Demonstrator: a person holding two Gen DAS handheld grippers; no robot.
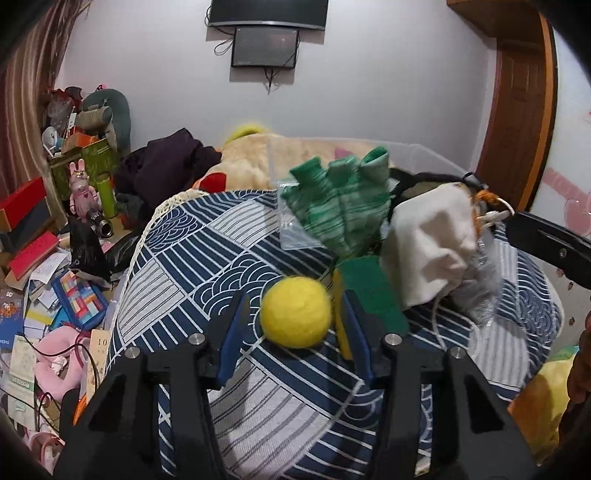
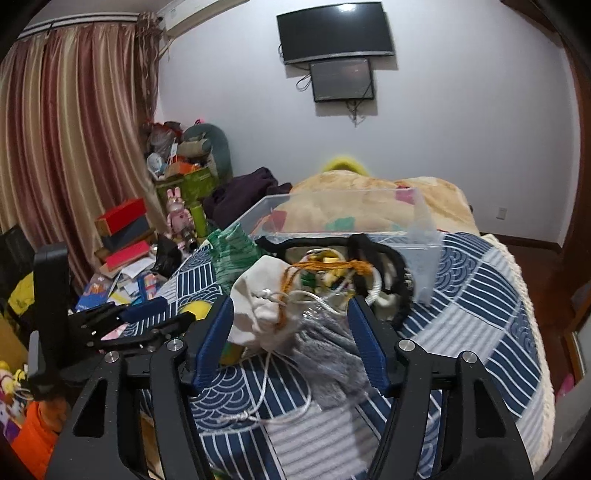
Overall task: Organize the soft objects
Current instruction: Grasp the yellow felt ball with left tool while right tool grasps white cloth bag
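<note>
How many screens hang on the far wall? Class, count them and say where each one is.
2. A large TV hangs high on the wall; a smaller screen hangs directly below it, its top edge overlapping the TV's bottom. Neither view shows others.

yellow ball (image 1: pixel 295 312): fuzzy matt felt
green glove (image 1: pixel 338 201): ribbed knit, matt
white pouch (image 1: pixel 428 242): plain woven cloth, creased
grey cloth (image 2: pixel 325 350): plush, furry nap
tablecloth (image 1: pixel 207 240): printed woven fabric, matt
clear box (image 2: pixel 421 236): transparent smooth plastic
left gripper (image 1: pixel 295 325): matt black plastic, blue ridged pads, shiny metal bolts
</note>
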